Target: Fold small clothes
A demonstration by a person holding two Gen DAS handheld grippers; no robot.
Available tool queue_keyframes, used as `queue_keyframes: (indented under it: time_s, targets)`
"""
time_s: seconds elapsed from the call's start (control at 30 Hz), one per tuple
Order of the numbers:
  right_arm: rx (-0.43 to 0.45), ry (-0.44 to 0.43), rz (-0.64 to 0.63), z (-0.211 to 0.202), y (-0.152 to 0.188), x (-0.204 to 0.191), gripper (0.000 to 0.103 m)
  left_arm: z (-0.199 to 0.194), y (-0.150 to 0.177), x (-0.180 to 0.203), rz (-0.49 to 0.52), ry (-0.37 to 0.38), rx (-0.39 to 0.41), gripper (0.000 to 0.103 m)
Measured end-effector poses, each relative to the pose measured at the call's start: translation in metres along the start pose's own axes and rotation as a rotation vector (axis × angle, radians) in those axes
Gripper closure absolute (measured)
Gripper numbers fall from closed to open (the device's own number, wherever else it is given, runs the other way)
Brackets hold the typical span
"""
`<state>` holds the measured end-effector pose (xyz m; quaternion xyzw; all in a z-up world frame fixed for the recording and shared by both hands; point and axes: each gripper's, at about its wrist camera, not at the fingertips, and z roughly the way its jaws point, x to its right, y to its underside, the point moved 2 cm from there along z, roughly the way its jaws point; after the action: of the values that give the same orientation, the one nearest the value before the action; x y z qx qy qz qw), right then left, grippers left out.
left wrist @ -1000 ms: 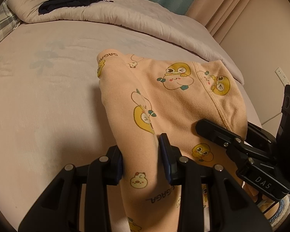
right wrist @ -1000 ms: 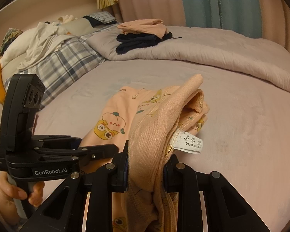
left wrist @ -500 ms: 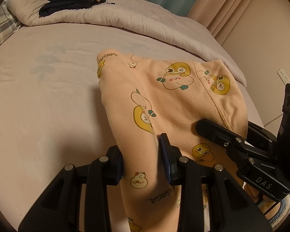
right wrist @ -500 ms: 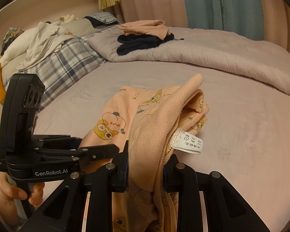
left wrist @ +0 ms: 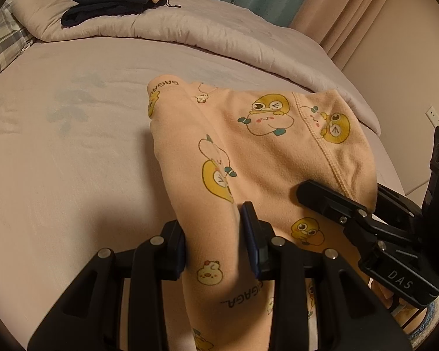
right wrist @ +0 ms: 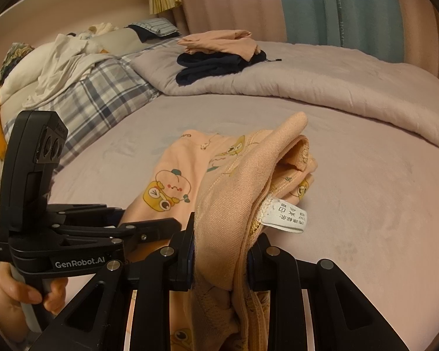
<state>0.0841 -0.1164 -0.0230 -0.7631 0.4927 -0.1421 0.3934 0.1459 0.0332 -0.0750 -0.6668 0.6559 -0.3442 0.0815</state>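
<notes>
Left wrist view: your left gripper [left wrist: 216, 242] pinches the garment [left wrist: 263, 146] at lower centre, right gripper [right wrist: 221, 259] clamps its bunched waistband edge. Both jaws clenched on cloth, likely so the far end drapes onto the bed [left wrist: 58, 161] for folding.

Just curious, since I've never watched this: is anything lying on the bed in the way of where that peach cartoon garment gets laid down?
Nothing visible does. Both grippers already clamp the peach garment, and the sheet around it is bare; the folded pile sits far back.
</notes>
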Motion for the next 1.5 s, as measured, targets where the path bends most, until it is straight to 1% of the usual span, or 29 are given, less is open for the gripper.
queue_keyframes:
  time_s: [0.3, 0.63, 0.97, 1.27, 1.5]
  targets:
    - [-0.009, -0.016, 0.000, 0.021, -0.014, -0.001, 0.075, 0.006, -0.006, -0.013, -0.010, -0.026, -0.002, 0.070]
    - [-0.028, -0.035, 0.015, 0.033, -0.007, -0.008, 0.075, 0.012, -0.006, -0.027, -0.030, -0.046, -0.025, 0.070]
    - [-0.053, -0.041, 0.027, 0.045, -0.005, -0.010, 0.075, 0.020, -0.003, -0.032, -0.034, -0.067, -0.047, 0.070]
    - [-0.100, -0.055, 0.041, 0.061, -0.003, -0.010, 0.075, 0.032, 0.000, -0.040, -0.050, -0.084, -0.077, 0.069]
    - [-0.115, -0.057, 0.049, 0.066, 0.002, -0.009, 0.075, 0.035, 0.000, -0.043, -0.049, -0.088, -0.087, 0.069]
